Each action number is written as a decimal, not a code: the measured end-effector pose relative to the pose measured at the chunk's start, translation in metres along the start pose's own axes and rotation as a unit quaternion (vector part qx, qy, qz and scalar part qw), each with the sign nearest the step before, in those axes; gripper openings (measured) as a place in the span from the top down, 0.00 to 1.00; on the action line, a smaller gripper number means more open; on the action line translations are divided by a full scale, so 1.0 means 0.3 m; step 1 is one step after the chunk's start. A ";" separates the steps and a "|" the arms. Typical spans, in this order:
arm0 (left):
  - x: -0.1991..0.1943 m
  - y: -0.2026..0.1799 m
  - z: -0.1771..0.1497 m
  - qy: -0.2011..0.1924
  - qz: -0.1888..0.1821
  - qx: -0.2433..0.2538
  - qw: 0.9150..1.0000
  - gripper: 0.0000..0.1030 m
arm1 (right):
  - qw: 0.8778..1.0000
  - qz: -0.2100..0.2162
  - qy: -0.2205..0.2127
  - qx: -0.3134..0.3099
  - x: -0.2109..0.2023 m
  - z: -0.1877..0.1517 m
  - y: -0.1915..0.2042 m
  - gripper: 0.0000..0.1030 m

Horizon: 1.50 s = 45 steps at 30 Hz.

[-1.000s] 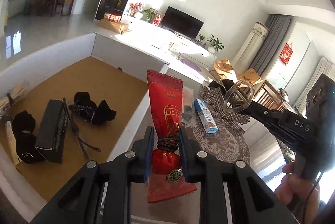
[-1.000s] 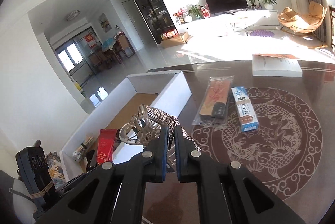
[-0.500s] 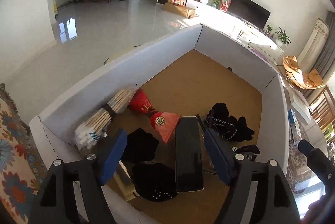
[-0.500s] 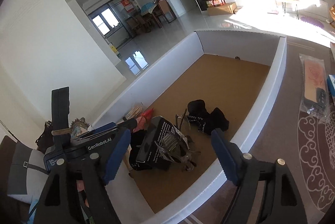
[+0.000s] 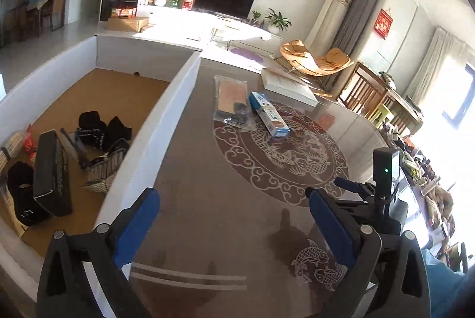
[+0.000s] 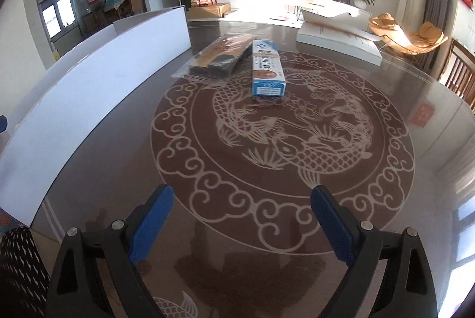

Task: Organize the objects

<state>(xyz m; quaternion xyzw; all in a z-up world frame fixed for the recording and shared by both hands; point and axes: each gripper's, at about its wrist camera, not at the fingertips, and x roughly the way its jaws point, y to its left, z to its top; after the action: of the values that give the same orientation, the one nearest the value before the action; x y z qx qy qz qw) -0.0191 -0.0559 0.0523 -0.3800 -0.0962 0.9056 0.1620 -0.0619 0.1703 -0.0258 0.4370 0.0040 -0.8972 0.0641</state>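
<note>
Box [image 5: 178,98] contents (black case [image 5: 50,172]) visible left wrist view only.

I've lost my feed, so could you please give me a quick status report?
Both tools, left and right, just opened, empty. Blue carton and clear packet on table, outside white box. Path clear.

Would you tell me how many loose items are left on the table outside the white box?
2: a blue carton by the medallion's far edge, and a clear packet touching its left side.
</note>
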 end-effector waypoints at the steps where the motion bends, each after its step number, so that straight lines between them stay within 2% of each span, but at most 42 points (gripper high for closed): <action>1: 0.044 -0.041 -0.015 0.009 0.000 0.014 1.000 0.00 | 1.000 -0.005 0.002 0.004 -0.009 0.001 -0.026 0.09; 4: 0.216 -0.091 -0.074 0.059 0.034 0.029 0.997 0.00 | 1.000 -0.009 0.011 -0.012 0.033 0.076 -0.052 0.09; 8: 0.352 -0.036 -0.141 0.095 0.065 -0.004 0.993 0.01 | 0.999 0.002 0.008 -0.050 0.144 0.276 0.005 0.09; 9: 0.352 -0.024 -0.138 0.094 0.065 -0.012 0.993 0.01 | 0.998 0.002 0.011 -0.057 0.181 0.327 0.020 0.09; 11: 0.324 -0.011 -0.143 0.064 0.069 -0.020 0.995 0.01 | 0.998 -0.002 0.033 -0.062 0.276 0.421 0.042 0.12; 13: 0.321 0.008 -0.148 0.060 0.084 -0.026 0.994 0.01 | 0.997 -0.010 0.057 -0.060 0.371 0.488 0.056 0.24; 15: 0.333 0.026 -0.155 0.071 0.082 -0.038 0.993 0.01 | 0.995 -0.016 0.086 -0.054 0.457 0.524 0.048 0.27; 16: 0.337 0.028 -0.158 0.073 0.084 -0.039 0.993 0.01 | 0.997 -0.007 0.075 -0.033 0.467 0.540 0.027 0.30; 17: 0.339 0.025 -0.159 0.073 0.085 -0.036 0.993 0.01 | 0.997 -0.019 0.071 -0.023 0.471 0.550 0.010 0.36; 18: 0.338 0.020 -0.160 0.074 0.086 -0.031 0.993 0.01 | 0.998 -0.013 0.066 -0.012 0.465 0.554 -0.009 0.52; 19: 0.343 0.013 -0.162 0.077 0.086 -0.025 0.993 0.01 | 0.998 -0.008 0.064 -0.005 0.457 0.550 -0.029 0.60; 23: 0.370 -0.023 -0.169 0.086 0.094 0.004 0.992 0.01 | 0.998 -0.001 0.056 -0.020 0.375 0.447 -0.093 0.60; 30: 0.383 -0.050 -0.179 0.093 0.107 0.030 0.990 0.01 | 1.000 -0.011 0.019 -0.019 0.094 0.099 -0.202 0.60; 32: 0.386 -0.052 -0.180 0.094 0.110 0.033 0.989 0.00 | 1.000 -0.019 0.007 -0.024 0.039 0.023 -0.209 0.59; 33: 0.385 -0.055 -0.182 0.095 0.112 0.036 0.988 0.00 | 0.999 -0.021 0.001 -0.025 0.022 -0.001 -0.216 0.55; 34: 0.385 -0.059 -0.185 0.097 0.115 0.040 0.988 0.00 | 0.999 -0.021 0.000 -0.024 0.015 -0.018 -0.221 0.41; 36: 0.397 -0.068 -0.185 0.103 0.121 0.049 0.986 0.00 | 1.000 -0.019 0.007 -0.023 0.013 -0.031 -0.219 0.25; 38: 0.429 -0.088 -0.179 0.119 0.139 0.072 0.980 0.00 | 0.999 -0.020 0.008 -0.026 0.016 -0.030 -0.218 0.25; 40: 0.455 -0.096 -0.153 0.127 0.128 0.081 0.980 0.00 | 0.999 -0.022 0.011 -0.020 0.021 -0.032 -0.226 0.17; 43: 0.520 -0.088 -0.078 0.147 0.123 0.073 0.979 0.00 | 1.000 -0.023 0.014 -0.017 0.024 -0.031 -0.234 0.13; 45: 0.567 -0.072 0.003 0.164 0.083 0.050 0.982 0.00 | 0.999 -0.019 0.018 -0.025 0.029 -0.033 -0.224 0.08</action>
<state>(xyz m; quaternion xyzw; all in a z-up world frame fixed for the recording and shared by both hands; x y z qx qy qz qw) -0.1270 0.0264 -0.0526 -0.5214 0.0085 0.8450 0.1188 -0.0673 0.2367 -0.0421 0.4510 0.0356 -0.8899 0.0583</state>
